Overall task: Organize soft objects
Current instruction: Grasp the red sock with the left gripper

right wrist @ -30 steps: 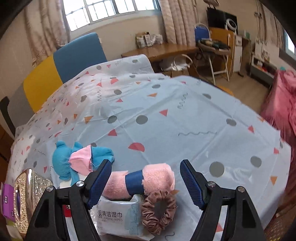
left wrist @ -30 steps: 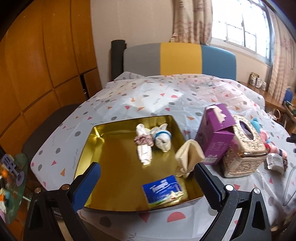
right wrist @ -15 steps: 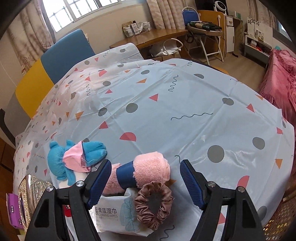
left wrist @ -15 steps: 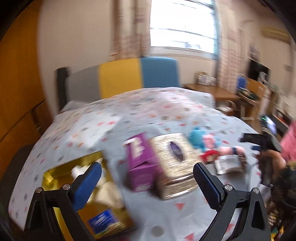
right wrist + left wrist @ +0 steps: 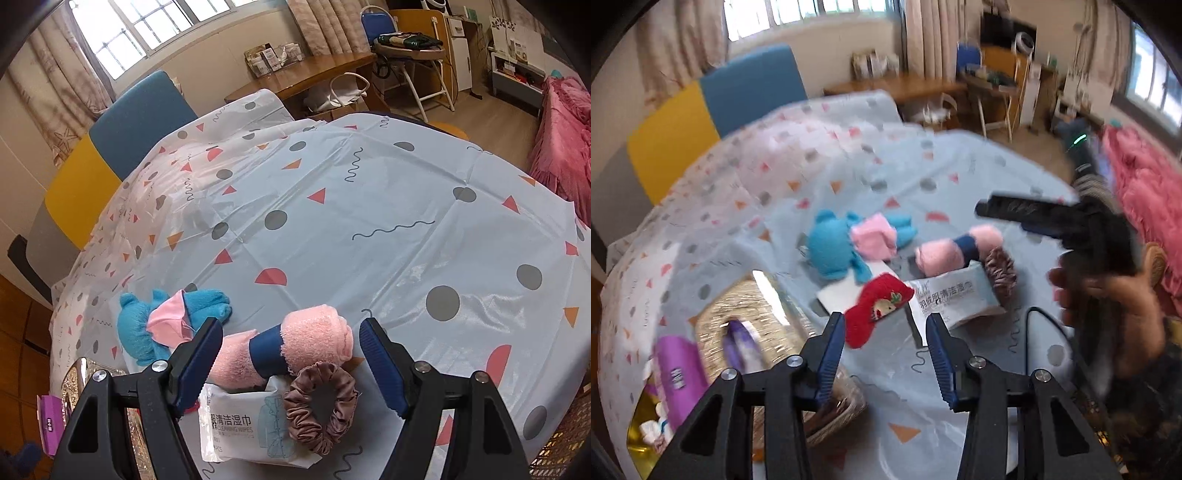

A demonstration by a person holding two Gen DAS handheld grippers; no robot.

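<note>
Swung my left gripper [image 5: 884,345] off the tray to the pile: jaws closing, empty, red plush [image 5: 875,304] just beyond. My right gripper [image 5: 291,363] waits open over pink towel roll [image 5: 295,345]. Next pick starting.

The left gripper [image 5: 885,349] is showing a black angular frame whose two arms are tapering to ribbed blue pads [image 5: 831,354], with a round silver screw sitting on each arm just behind the pads and another further out; its jaws are closing with nothing between them. The right gripper [image 5: 291,363] is wearing the same black frame, ridged dark-blue pads [image 5: 382,369] and silver screws behind them. Seen from the left wrist, a hand [image 5: 1108,310] is wrapping its black handle, with a thin black cable looping below and a green light glowing beyond.
</note>
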